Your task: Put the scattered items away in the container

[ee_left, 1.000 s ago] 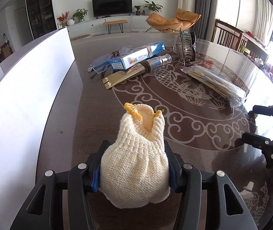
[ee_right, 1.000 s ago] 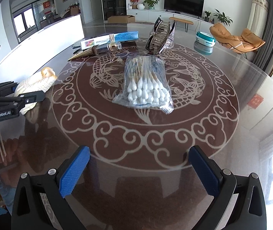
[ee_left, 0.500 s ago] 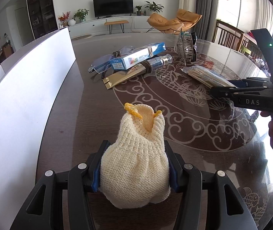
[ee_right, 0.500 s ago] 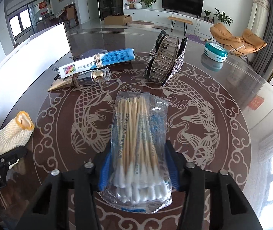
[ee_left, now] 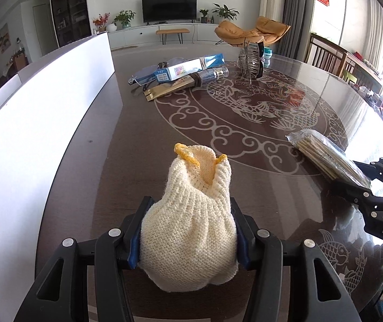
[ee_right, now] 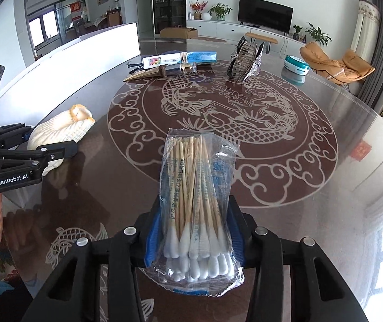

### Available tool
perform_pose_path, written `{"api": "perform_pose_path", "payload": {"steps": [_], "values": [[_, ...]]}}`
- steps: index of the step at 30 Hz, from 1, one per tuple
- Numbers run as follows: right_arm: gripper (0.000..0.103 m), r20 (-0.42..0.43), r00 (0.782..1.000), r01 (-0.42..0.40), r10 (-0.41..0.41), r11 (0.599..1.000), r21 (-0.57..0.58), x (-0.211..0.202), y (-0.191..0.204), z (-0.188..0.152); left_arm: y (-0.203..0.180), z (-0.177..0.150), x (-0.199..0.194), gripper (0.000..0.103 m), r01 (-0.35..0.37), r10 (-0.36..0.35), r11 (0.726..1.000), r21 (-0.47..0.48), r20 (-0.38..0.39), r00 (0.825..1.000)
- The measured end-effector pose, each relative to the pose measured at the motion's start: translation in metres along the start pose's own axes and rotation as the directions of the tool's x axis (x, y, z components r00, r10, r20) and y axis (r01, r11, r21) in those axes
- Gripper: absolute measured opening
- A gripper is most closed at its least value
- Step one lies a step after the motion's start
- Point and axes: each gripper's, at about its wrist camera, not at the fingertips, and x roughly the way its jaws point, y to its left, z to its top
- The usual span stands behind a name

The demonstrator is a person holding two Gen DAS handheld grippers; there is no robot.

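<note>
Left gripper (ee_left: 188, 230) clamps a cream knitted glove (ee_left: 191, 222) between its blue-padded fingers (ee_left: 135, 241), the cuff reaching out past the fingertips. Right gripper (ee_right: 195, 233) pinches a bag of cotton swabs (ee_right: 197, 204), swab heads back between the pads, sticks pointing forward beyond them. Both are held low, side by side.

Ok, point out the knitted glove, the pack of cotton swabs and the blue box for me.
knitted glove (ee_left: 188, 225): left wrist view, knit body.
pack of cotton swabs (ee_right: 197, 209): right wrist view, wooden sticks.
blue box (ee_left: 188, 67): left wrist view, long side.
</note>
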Motion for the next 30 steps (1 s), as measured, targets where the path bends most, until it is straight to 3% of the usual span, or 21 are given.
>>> {"api": "perform_pose_path", "payload": {"steps": [3, 4, 5, 6, 7, 13, 25, 27, 30], "values": [[0.067, 0.000, 1.000, 0.015, -0.015, 0.999, 0.035, 0.001, -0.009, -0.002, -0.002, 0.000, 0.000, 0.056, -0.007, 0.007, 1.000, -0.011, 0.000, 1.000], [0.072, -0.002, 1.000, 0.014, -0.014, 0.999, 0.047, 0.002, -0.012, -0.002, -0.003, 0.001, 0.002, 0.069, -0.005, 0.005, 1.000, -0.002, -0.010, 1.000], [0.075, -0.005, 1.000, 0.014, -0.014, 0.999, 0.048, 0.003, -0.013, -0.001, -0.005, 0.002, 0.006, 0.097, -0.011, 0.011, 1.000, 0.007, -0.032, 0.999], [0.085, -0.012, 1.000, 0.017, -0.017, 0.999, 0.044, 0.005, -0.012, -0.001, -0.004, 0.002, 0.011, 0.103, -0.007, 0.007, 1.000, 0.001, -0.062, 0.998], [0.093, -0.022, 1.000, 0.018, -0.017, 0.999, 0.039, 0.007, -0.011, 0.000, -0.003, 0.002, 0.011, 0.103, -0.006, 0.006, 1.000, 0.000, -0.062, 0.998], [0.103, -0.040, 0.999, 0.000, 0.001, 1.000, 0.027, 0.010, -0.009, 0.000, -0.005, -0.001, 0.011, 0.103, -0.007, 0.007, 1.000, 0.000, -0.054, 0.999], [0.103, -0.045, 0.999, -0.001, 0.002, 1.000, 0.024, 0.012, -0.008, -0.002, -0.005, -0.001, 0.009, 0.103, -0.006, 0.006, 1.000, 0.000, -0.054, 0.999], [0.103, -0.059, 0.998, -0.007, 0.008, 1.000, 0.017, 0.013, -0.009, -0.001, -0.005, 0.003, 0.010, 0.103, 0.010, -0.009, 1.000, 0.021, -0.084, 0.996], [0.102, -0.176, 0.983, -0.046, 0.043, 0.999, -0.014, 0.021, -0.012, 0.013, -0.008, 0.016, 0.017, 0.103, 0.078, -0.054, 0.991, 0.106, -0.214, 0.975]]}}
